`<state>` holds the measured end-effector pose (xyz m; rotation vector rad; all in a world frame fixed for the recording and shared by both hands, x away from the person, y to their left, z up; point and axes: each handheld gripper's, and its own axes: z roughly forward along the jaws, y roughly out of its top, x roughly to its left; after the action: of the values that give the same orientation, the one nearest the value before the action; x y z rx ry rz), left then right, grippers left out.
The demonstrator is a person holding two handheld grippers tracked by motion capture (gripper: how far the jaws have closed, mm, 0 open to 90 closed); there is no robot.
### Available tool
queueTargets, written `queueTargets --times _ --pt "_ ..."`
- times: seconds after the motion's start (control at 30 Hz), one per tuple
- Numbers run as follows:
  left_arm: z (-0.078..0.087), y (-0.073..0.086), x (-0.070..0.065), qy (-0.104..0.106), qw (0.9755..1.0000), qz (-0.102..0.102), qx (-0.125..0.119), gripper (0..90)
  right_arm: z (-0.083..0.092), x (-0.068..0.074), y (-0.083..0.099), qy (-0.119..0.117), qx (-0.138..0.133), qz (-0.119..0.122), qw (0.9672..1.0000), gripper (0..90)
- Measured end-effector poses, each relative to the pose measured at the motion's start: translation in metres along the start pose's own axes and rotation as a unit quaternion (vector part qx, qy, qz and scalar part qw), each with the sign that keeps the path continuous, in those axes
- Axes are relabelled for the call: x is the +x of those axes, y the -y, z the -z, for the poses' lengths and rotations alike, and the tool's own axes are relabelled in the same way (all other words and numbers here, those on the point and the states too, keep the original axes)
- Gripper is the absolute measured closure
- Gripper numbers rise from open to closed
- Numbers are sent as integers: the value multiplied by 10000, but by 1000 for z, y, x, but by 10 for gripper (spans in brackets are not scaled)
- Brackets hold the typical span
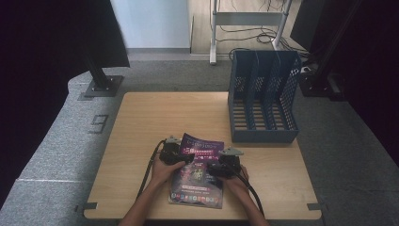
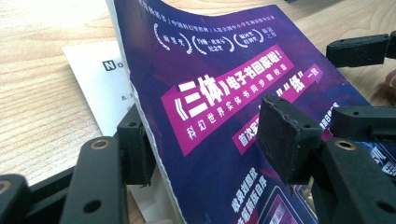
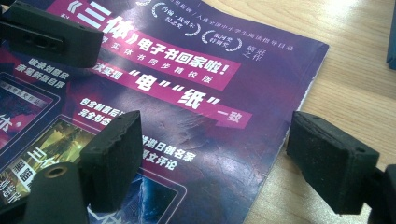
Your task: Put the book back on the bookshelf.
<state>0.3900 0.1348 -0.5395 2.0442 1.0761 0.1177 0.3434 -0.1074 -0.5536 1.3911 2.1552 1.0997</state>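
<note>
A magazine with a purple cover [image 1: 197,176] lies at the table's near edge, between the two hands. My left gripper [image 1: 184,157] is at its left edge, open. In the left gripper view [image 2: 210,130], one pad sits against the raised left edge of the magazine [image 2: 210,70] and the other hovers above the cover. My right gripper [image 1: 214,168] stands open at the magazine's right side. In the right gripper view [image 3: 219,149], one pad is over the cover [image 3: 187,121] and the other over bare wood past the edge.
A blue-grey slotted file rack [image 1: 263,101] stands at the back right of the wooden table [image 1: 141,122]. A white printed sheet [image 2: 93,88] pokes out under the magazine's left edge. Dark stands and cables lie on the floor beyond.
</note>
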Motion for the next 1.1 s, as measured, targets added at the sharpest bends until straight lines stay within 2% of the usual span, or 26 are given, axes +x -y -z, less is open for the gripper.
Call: queueTargets --times 0.03,0.27,0.33,0.4,0.43,0.5,0.57,0.63,0.7,0.93,1.1 --pt "-1 0 -1 91 9999 -42 9 370 0 0 0 0 -2 3 10000 183" --pt "-1 0 -1 149 9999 22 -6 336 0 0 0 1 -3 -3 10000 183" --pt "-1 0 -2 113 9999 12 -5 329 0 0 0 8 -3 -3 10000 183" --pt "-2 0 -3 -17 10000 -37 -4 354 0 0 0 11 -3 0 10000 183" --pt "-2 0 -4 -125 9999 -87 -4 391 0 0 0 12 -3 0 10000 183" --pt "-1 0 -4 -213 9997 -111 -7 468 0 0 0 12 -3 -1 10000 183" --pt "-1 0 -3 -176 9998 -93 -20 565 0 0 0 9 -2 -5 10000 183" --pt "0 0 -4 -170 9998 -108 -56 586 0 0 0 10 -1 -5 10000 183" --pt "2 -1 -5 -197 9995 -200 -137 668 0 0 0 8 -2 -4 10000 183" --pt "6 0 -11 -275 9984 -370 -329 751 0 0 0 8 -3 -2 10000 185" --pt "9 2 -12 -154 9978 -446 -468 837 0 0 0 20 0 7 10000 185"
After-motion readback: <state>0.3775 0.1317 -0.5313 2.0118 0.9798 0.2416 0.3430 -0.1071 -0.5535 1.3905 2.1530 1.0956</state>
